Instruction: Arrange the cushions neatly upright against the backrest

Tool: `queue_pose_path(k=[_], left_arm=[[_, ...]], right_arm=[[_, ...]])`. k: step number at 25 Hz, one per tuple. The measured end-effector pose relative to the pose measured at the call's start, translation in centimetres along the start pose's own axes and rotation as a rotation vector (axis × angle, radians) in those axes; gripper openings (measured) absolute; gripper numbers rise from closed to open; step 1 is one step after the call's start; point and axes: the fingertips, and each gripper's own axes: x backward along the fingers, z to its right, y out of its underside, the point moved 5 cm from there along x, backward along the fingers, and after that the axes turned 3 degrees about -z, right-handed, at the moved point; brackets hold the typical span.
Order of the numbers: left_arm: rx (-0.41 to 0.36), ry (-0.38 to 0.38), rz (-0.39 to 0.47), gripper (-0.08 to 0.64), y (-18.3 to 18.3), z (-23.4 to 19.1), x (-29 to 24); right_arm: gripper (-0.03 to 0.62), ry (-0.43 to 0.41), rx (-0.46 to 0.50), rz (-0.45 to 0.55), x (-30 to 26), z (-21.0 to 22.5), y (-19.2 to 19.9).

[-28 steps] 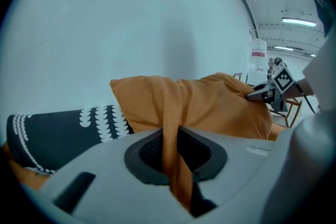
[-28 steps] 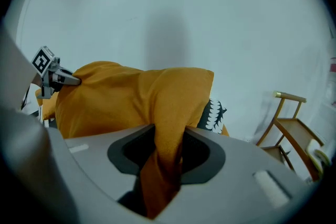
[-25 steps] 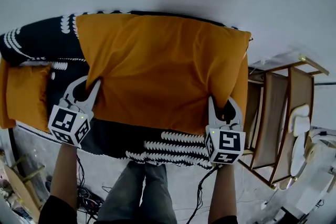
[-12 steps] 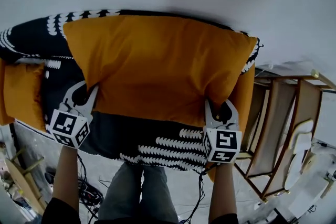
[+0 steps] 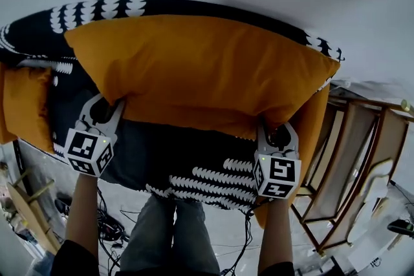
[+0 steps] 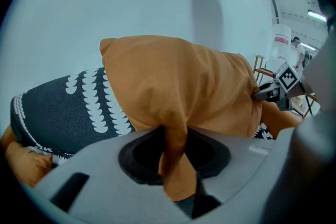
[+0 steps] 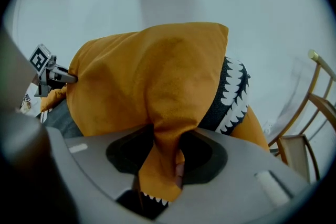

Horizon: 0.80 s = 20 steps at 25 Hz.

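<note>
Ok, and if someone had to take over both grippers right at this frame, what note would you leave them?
Left gripper: jaws opening, with the lower left corner of the large orange cushion between them.
Right gripper: shut on its lower right corner.
Cushion: held up across the black patterned sofa, top edge near the backrest.
Done: this cushion raised toward the back.
Left: settle it upright and let go, then do the small orange cushion at the sofa's left end and the orange one at the right end.
</note>
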Motion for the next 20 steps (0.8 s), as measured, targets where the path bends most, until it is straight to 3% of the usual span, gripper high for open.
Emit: queue_pose_path(k=[10, 14, 20], left_arm=[[0.074, -0.004, -0.001, 0.209, 0.9, -0.9, -0.4], [0.111, 0.015, 0.002, 0.278, 1.1, -1.3, 0.2], [0.156, -0.011, 0.039, 0.288, 1.8, -2.3, 2.9]], right_arm=[[0.262, 0.026, -0.021, 0.023, -0.1, 1.0, 1.3], [0.366, 0.025, -0.011, 0.046, 1.5, 1.0, 1.4], [0.337, 0.033, -0.032, 0.06, 3.8, -1.3, 1.4]])
